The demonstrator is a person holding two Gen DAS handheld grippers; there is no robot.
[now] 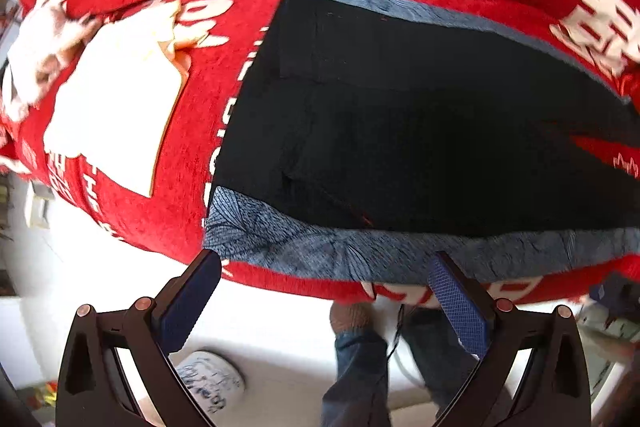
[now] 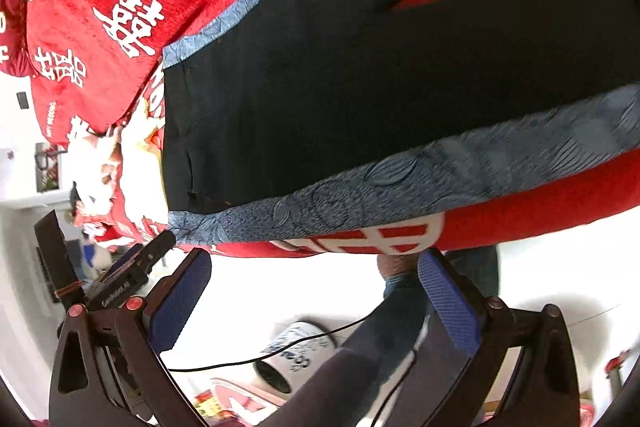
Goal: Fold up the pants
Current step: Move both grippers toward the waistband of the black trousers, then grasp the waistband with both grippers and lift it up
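Black pants (image 1: 400,115) with a blue-grey patterned side stripe (image 1: 360,251) lie flat on a red blanket (image 1: 168,219) with white characters. In the left wrist view my left gripper (image 1: 326,275) is open, its blue pads just at the near stripe edge, holding nothing. In the right wrist view the pants (image 2: 360,87) and stripe (image 2: 400,187) lie the same way; a red gap shows between the legs. My right gripper (image 2: 316,271) is open and empty, just below the blanket's near edge. The left gripper's tip (image 2: 156,247) shows at the pants' near left corner.
A white cloth or paper (image 1: 116,99) lies on the blanket left of the pants. Below the blanket edge are a white floor, the person's jeans-clad legs (image 1: 360,367), a cable (image 2: 280,351) and a white patterned cup (image 2: 296,355).
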